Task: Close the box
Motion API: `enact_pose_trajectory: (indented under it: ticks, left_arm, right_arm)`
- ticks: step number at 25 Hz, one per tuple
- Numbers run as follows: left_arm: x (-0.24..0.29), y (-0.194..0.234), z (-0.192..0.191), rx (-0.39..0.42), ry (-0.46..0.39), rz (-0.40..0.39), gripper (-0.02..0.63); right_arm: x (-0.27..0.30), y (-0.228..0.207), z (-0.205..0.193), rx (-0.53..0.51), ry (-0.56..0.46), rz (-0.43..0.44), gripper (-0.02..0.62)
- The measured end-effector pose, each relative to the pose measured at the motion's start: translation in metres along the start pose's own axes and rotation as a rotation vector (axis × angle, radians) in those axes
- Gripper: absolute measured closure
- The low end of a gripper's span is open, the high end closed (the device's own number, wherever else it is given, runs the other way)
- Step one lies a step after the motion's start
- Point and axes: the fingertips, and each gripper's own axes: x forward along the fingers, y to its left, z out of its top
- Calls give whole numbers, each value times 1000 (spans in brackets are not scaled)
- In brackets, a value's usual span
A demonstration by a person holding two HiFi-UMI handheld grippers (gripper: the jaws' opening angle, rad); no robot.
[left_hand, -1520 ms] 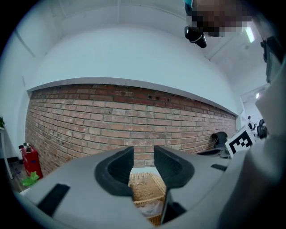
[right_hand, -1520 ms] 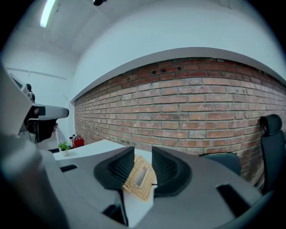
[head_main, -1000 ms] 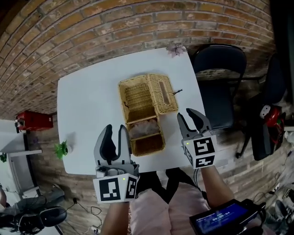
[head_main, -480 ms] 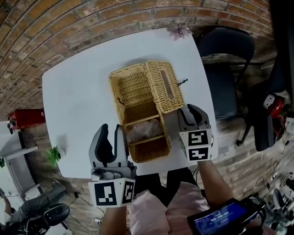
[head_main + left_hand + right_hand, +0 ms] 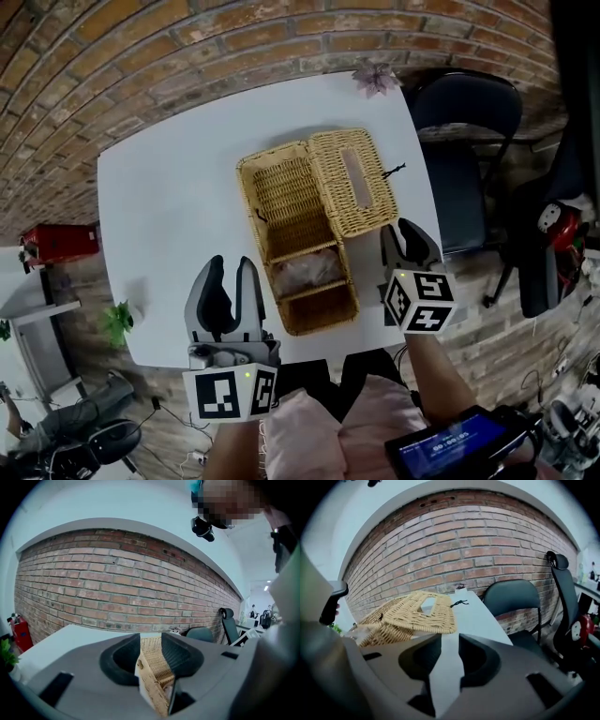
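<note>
Lying lengthwise toward brick wall [image 5: 187,56]: box [image 5: 287,199]

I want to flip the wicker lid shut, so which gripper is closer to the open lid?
Right. The right gripper sits just off the near edge of the lid, fingers empty, just closed slightly; the left gripper is across the box, by its near-left corner.

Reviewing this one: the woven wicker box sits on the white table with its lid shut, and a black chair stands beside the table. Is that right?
Not quite. The lid of the woven wicker box is open, swung out to the side, as the head view shows. The rest holds: the box sits on the white table, and a black chair stands beside it.
</note>
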Motion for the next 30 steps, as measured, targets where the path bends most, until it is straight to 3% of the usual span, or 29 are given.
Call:
enact_pose_trajectory:
  ticks: [4, 13, 20, 30]
  left_arm:
    - [-4, -2, 4, 0, -9, -4, 459]
    - [-13, -1, 13, 3, -20, -1, 459]
    - [-18, 1, 21, 13, -37, 14, 459]
    - [3, -7, 22, -2, -50, -18, 459]
  right_arm:
    - [-9, 4, 18, 50, -93, 62, 476]
    - [-27, 26, 61, 44, -285, 210, 511]
    - [-36, 43, 80, -25, -353, 292, 518]
    - [-49, 80, 97, -236, -378, 356, 529]
